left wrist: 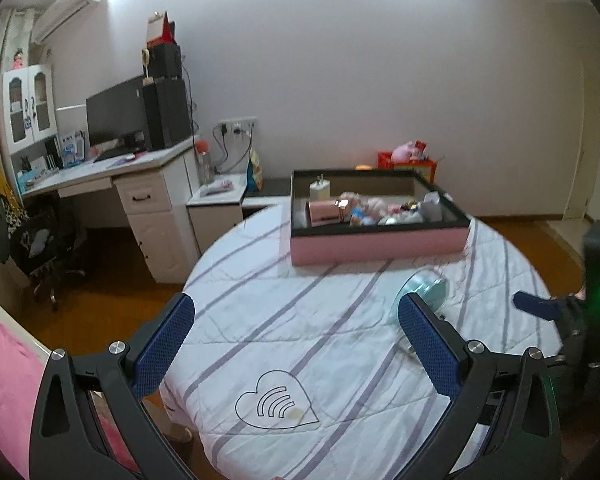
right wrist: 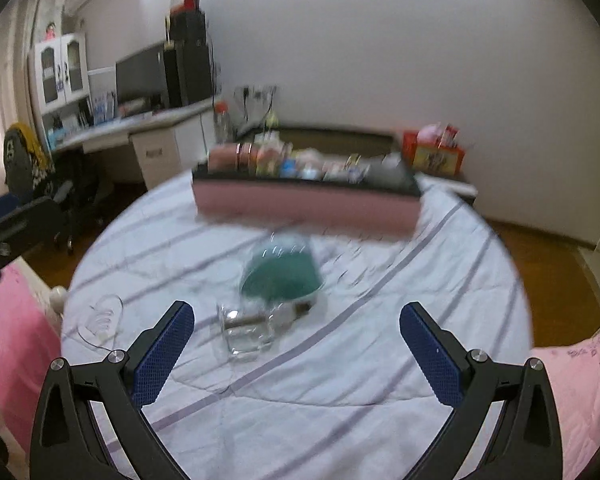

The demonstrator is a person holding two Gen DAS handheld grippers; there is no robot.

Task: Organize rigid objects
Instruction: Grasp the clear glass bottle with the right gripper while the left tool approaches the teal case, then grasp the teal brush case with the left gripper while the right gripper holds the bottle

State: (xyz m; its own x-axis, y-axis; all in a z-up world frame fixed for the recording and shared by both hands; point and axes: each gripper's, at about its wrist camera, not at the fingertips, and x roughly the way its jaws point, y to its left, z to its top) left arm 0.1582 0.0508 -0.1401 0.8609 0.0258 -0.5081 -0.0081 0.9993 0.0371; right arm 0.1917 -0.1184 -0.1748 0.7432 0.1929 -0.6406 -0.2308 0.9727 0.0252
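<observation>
Each view is taken from a gripper, looking forward and downward along its fingers [left wrist: 428, 344] over the round table [left wrist: 340, 360]. The left view is set at the table's near left edge; the right view [right wrist: 168, 356] is set further right, and is blurred. Shared by both are the tray [left wrist: 380, 242] [right wrist: 308, 208], the table, the desk [left wrist: 100, 168] [right wrist: 140, 124] and the wall.

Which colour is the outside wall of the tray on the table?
Pink, with a black rim; clearest in the left wrist view.
</observation>
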